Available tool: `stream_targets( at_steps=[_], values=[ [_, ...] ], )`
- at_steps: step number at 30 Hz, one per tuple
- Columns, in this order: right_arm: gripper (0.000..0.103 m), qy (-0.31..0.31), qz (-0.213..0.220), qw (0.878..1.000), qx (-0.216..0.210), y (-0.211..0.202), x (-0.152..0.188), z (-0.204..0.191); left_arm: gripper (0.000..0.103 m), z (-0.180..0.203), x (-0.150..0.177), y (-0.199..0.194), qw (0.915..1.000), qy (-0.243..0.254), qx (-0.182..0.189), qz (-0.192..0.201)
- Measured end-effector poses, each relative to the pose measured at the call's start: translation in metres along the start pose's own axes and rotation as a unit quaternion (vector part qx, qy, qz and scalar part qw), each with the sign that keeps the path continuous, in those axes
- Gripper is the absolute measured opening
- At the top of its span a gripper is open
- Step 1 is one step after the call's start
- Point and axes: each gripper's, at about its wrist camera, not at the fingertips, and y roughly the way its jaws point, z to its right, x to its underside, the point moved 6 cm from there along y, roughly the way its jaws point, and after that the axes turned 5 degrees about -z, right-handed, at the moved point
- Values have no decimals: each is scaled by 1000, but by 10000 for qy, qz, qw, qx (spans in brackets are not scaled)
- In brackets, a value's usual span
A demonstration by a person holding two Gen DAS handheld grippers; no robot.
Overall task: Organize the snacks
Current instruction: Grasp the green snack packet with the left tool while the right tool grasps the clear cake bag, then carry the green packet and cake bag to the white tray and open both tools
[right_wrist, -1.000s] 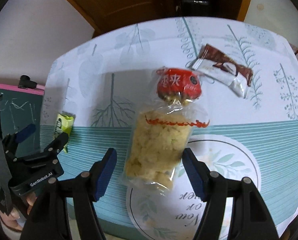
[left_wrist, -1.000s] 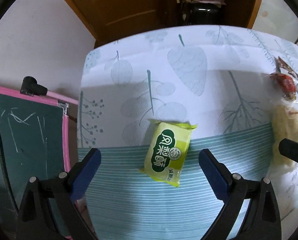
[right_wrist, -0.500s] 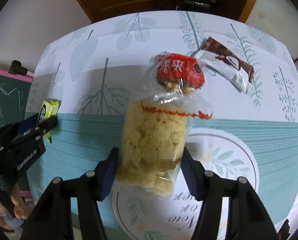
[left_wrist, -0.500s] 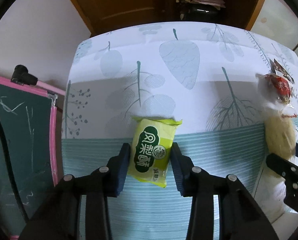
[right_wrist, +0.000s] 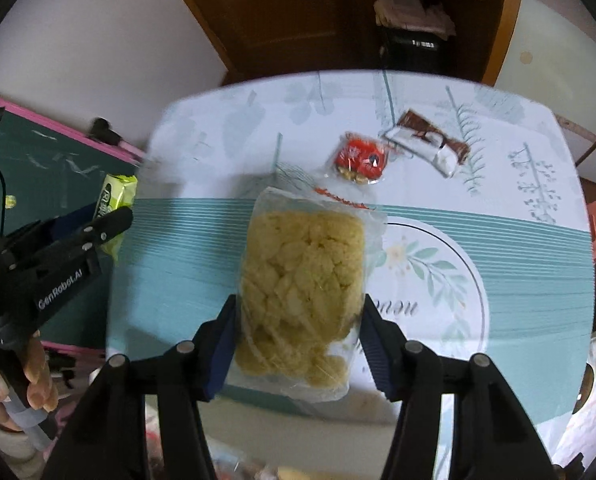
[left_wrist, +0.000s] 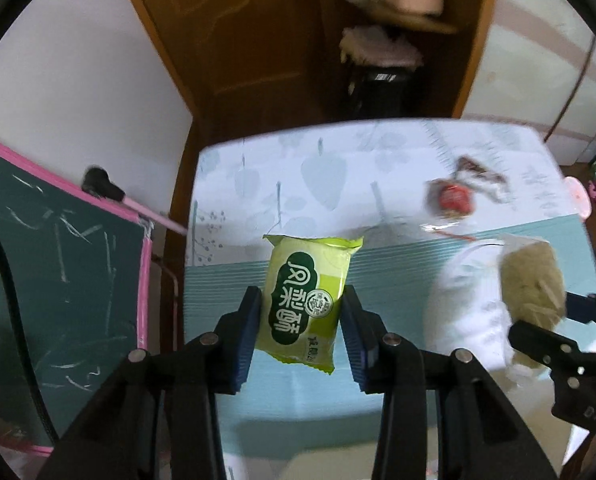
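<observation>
The left gripper clamps a lime-green pineapple-cake packet printed with dark green Chinese characters, its lower half pinched between the blue pads and held above the tablecloth's near left corner. The right gripper squeezes a clear bag of pale yellow puffed snacks with a red label at its far end, lifted over the near edge. "GenRobot.AI" is readable on the left gripper's body; a brown-and-white bar wrapper lies near the far right corner.

"GenRobot.AI" is printed in white on the left gripper. Green Chinese characters are shown on the yellow-green snack packet. Partial mirrored lettering is seen on the tablecloth.
</observation>
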Motion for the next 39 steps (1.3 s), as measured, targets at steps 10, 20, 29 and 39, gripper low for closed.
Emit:
stream_targets(
  at_steps=[10, 20, 29, 39],
  values=[
    [57, -452, 906, 9943, -338, -109, 56, -29, 38, 36, 60, -144, 9948, 179, 474, 882],
    [57, -819, 1866, 9784, -362, -184, 130, -39, 38, 46, 126, -211, 9859, 16, 683, 1526],
    [57, -729, 2478, 9652, -417, -210, 167, -38, 38, 49, 172, -217, 9810, -211, 704, 1797],
    [57, -458, 1985, 9785, -329, -150, 203, -23, 38, 54, 211, -147, 9893, -460, 696, 1196]
  ],
)
